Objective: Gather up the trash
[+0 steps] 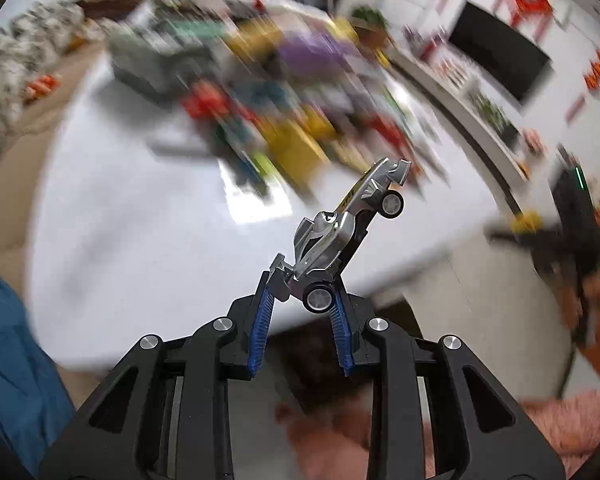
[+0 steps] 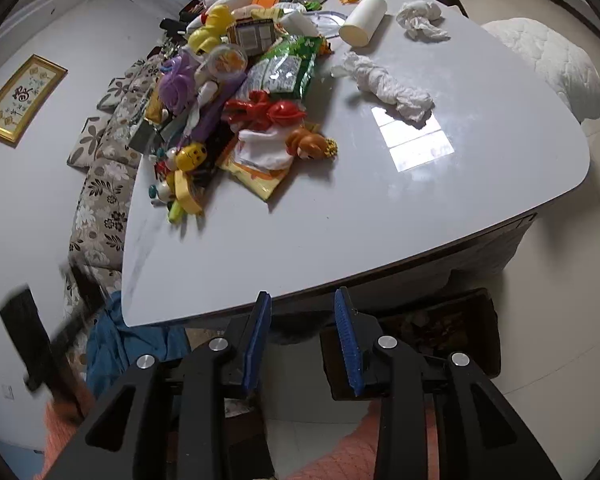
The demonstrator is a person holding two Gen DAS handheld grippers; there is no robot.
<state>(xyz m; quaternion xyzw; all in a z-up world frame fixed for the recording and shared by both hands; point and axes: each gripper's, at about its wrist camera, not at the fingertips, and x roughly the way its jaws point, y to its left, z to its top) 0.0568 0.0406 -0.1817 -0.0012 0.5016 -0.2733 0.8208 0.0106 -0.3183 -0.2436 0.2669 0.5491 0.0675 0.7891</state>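
My left gripper [image 1: 302, 288] is shut on a silver toy racing car [image 1: 342, 232] and holds it nose-down in the air above the near edge of the white table [image 1: 140, 240]; the rest of that view is blurred. My right gripper [image 2: 302, 300] is open and empty, hovering just off the table's near edge [image 2: 340, 248]. On the table lie crumpled white tissues [image 2: 388, 86], another tissue wad [image 2: 420, 20], a paper roll [image 2: 363, 20], a green wrapper [image 2: 288, 66] and a yellow wrapper [image 2: 256, 174] among a pile of toys [image 2: 204, 92].
A dark open box [image 2: 440, 332] sits on the floor below the table edge, right of my right gripper. Blue cloth [image 2: 120, 344] hangs at the left. A floral sofa [image 2: 100, 184] runs behind the table. A white pillow [image 2: 548, 64] lies at the right.
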